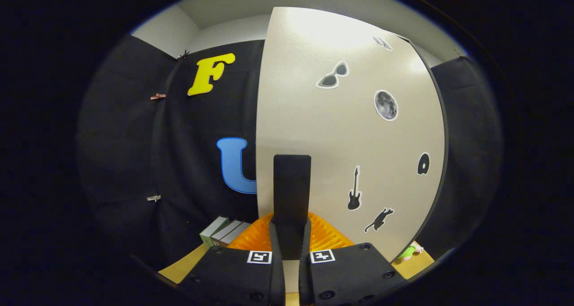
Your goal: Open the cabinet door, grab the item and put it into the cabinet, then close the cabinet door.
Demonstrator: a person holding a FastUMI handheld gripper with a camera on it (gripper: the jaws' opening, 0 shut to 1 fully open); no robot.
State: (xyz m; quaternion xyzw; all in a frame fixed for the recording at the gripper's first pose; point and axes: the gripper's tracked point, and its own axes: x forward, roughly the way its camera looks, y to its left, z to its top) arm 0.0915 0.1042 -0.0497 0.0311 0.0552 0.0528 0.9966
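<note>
While clamped, tool (291,241) on handle (292,194)

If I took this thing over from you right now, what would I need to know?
Tool: both fingers shut on the black handle of the cabinet door.
Door: swung out, its edge facing you, stickers on its face.
Nearby: a green item lies on the wooden table past the door's right side; small boxes sit left of the fingers.
I cannot tell whether the item is stowed yet; the door is not closed.

grey boxes (223,231) beside orange basket (251,239)
</note>
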